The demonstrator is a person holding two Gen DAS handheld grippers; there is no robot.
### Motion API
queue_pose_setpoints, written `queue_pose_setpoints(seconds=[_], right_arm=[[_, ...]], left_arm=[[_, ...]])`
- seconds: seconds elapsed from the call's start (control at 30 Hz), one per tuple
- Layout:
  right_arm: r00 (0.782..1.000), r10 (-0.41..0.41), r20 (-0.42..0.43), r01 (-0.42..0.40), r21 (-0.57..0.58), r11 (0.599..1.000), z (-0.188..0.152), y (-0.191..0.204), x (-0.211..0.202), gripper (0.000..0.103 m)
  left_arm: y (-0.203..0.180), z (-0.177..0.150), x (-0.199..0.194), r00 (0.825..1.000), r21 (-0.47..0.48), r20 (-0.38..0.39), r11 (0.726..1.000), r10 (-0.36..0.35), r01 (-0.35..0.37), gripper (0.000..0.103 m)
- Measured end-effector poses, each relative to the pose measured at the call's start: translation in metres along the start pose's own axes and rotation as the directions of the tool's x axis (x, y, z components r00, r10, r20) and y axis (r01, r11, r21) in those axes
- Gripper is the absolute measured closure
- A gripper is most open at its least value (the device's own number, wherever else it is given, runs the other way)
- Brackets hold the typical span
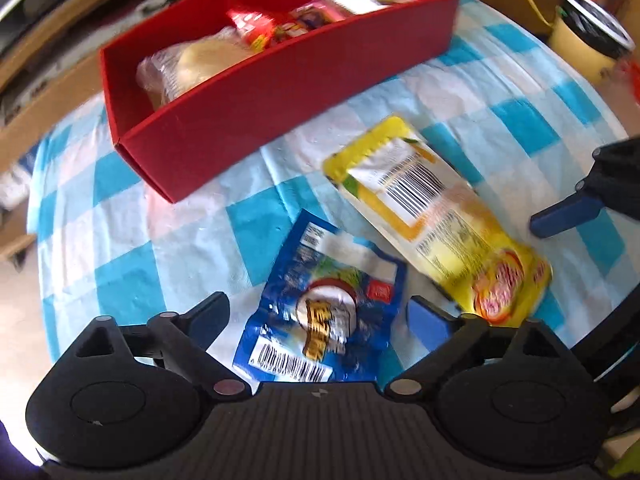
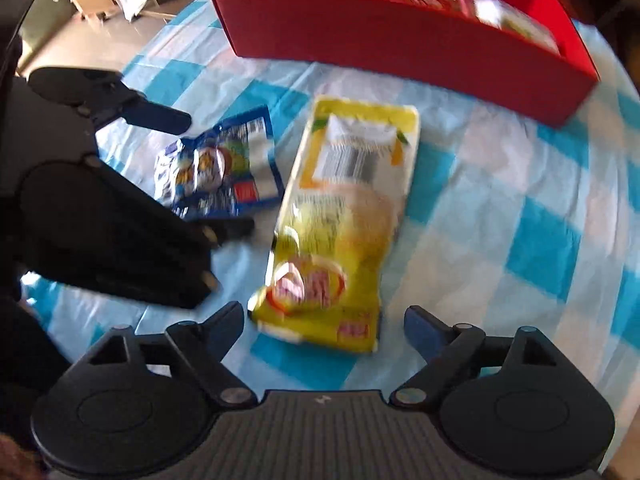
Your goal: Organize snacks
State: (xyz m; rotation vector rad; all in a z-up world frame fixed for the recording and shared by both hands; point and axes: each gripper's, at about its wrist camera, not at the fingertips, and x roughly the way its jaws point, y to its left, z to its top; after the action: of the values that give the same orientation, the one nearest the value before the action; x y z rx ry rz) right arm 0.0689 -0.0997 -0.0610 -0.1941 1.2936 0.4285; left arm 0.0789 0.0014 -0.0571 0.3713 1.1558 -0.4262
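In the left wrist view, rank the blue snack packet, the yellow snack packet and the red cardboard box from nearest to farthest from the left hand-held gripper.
1. Blue snack packet: lies between the open fingers of the left hand-held gripper, nearest.
2. Yellow snack packet: flat on the checked cloth, ahead and to the right.
3. Red cardboard box: farthest, ahead at the back, already holding snacks.
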Motion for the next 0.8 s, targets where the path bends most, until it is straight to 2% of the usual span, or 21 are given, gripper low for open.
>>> queue_pose_setpoints(seconds=[0.03,0.07,0.1,0.2,0.33,0.43,0.6,0.8], right_arm=[[1.000,-0.011,-0.001,0.011,-0.021,1.000,0.000,0.000,-0.002,0.026],[1.000,-0.010,-0.005,0.010,-0.039,0.999,-0.003,-0.002,-0.005,0.030],[1.000,-0.005,-0.021,0.004,-0.043,0.999,-0.006,-0.007,-0.007,0.030],[0.998,-0.001,-0.058,0.001,-0.009,1.000,-0.019,-0.023,-0.011,0.033],[0.996,0.081,-0.022,-0.078,0.104,0.991,-0.029,-0.043,-0.025,0.039],[0.994,0.108,0.027,-0.110,0.142,0.984,-0.030,-0.052,-0.037,0.039],[0.989,0.140,0.055,-0.148,0.177,0.973,-0.032,-0.059,-0.043,0.039],[0.974,0.192,0.117,-0.215,0.232,0.949,-0.034,-0.072,-0.058,0.040]], left_arm=[[0.004,0.002,0.001,1.000,-0.028,-0.013,1.000,-0.013,0.012,0.008],[0.006,0.002,0.000,1.000,-0.031,-0.008,0.999,-0.012,0.012,0.013],[0.006,0.001,-0.002,1.000,-0.028,0.001,0.999,-0.017,0.017,0.021],[0.007,-0.002,-0.006,1.000,-0.027,0.018,0.999,-0.025,0.025,0.024],[0.007,-0.003,-0.010,0.999,-0.041,0.026,0.999,-0.027,0.028,0.025],[0.011,-0.003,-0.013,0.999,-0.081,0.033,0.996,-0.042,0.045,0.025],[0.017,-0.007,-0.020,0.998,-0.150,0.054,0.987,-0.042,0.049,0.025],[0.030,-0.008,-0.031,0.993,-0.273,0.100,0.958,-0.066,0.091,0.026]])
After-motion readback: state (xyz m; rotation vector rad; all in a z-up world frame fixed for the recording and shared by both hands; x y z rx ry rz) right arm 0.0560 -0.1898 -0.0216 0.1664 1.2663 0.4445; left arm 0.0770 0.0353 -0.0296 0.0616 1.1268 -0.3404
